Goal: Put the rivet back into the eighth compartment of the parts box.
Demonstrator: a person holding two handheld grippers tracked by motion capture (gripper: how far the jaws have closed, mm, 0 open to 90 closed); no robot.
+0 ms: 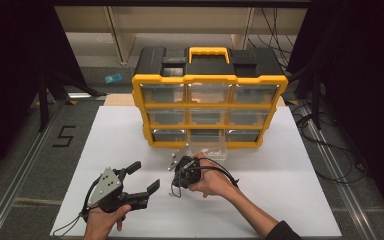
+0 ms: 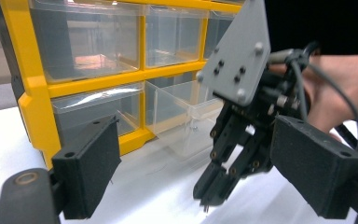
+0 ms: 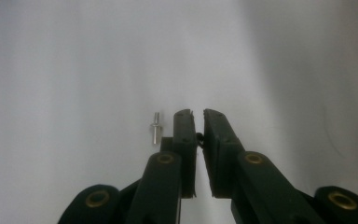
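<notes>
My right gripper (image 3: 199, 116) points down at the white tabletop (image 1: 280, 175), its jaws shut on a small dark part (image 3: 199, 136) pinched between the pads. In the left gripper view the part's tip pokes out below the right gripper (image 2: 209, 198). A small silver rivet (image 3: 155, 128) lies on the table just left of the right gripper's jaws. In the high view the right gripper (image 1: 175, 187) is in front of a clear drawer (image 1: 207, 149) pulled out of the bottom row of the yellow organizer (image 1: 210, 79). My left gripper (image 1: 145, 175) stands open and empty at the front left.
The organizer (image 2: 32, 93) has a black top with a yellow handle (image 1: 209, 51) and three rows of clear drawers. The pulled-out drawer (image 2: 186, 116) stands close behind the right gripper. Cables lie on the floor at the right (image 1: 330, 160).
</notes>
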